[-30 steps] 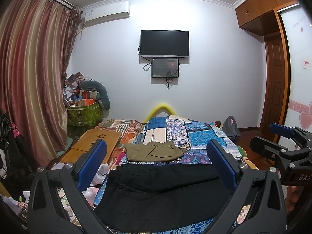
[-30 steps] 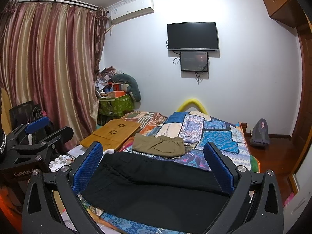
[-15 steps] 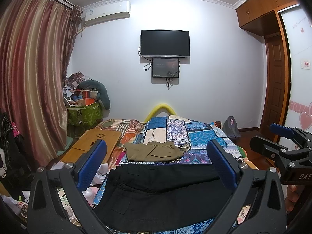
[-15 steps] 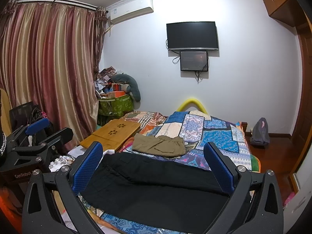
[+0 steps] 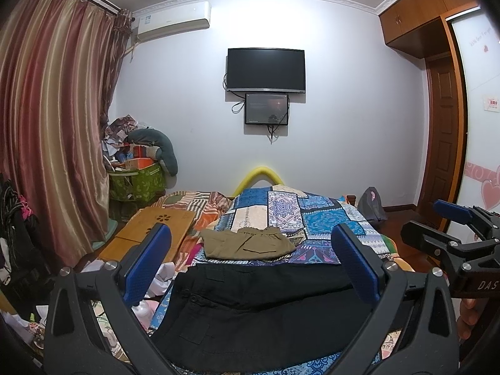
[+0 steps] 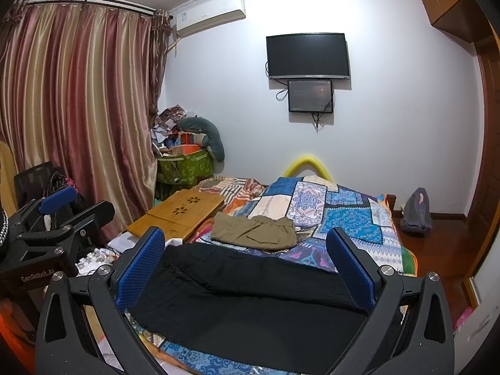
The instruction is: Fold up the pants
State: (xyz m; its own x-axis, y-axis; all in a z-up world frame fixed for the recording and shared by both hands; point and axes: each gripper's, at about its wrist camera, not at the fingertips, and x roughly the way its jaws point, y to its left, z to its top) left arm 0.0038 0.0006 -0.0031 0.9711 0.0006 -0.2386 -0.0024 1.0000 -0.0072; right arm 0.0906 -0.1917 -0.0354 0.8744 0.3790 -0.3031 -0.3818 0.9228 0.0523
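Observation:
Black pants [image 5: 259,309] [image 6: 250,297] lie spread flat across the near end of the bed, waistband to the left. Behind them rests a folded olive-brown pair [image 5: 247,243] [image 6: 254,231]. My left gripper [image 5: 250,262] hovers above the black pants, open, with nothing between its blue pads. My right gripper [image 6: 247,262] also hangs open and empty over the same pants. In the left wrist view the right gripper [image 5: 450,228] shows at the right edge; in the right wrist view the left gripper [image 6: 65,209] shows at the left edge.
The bed carries a blue patchwork cover [image 5: 315,218] [image 6: 353,215]. A wooden lap table [image 5: 150,231] [image 6: 181,212] and scattered clutter sit left of the bed. Curtains [image 6: 78,109] hang at left, a grey bag [image 6: 415,211] stands on the floor at right. A TV [image 5: 265,68] is on the far wall.

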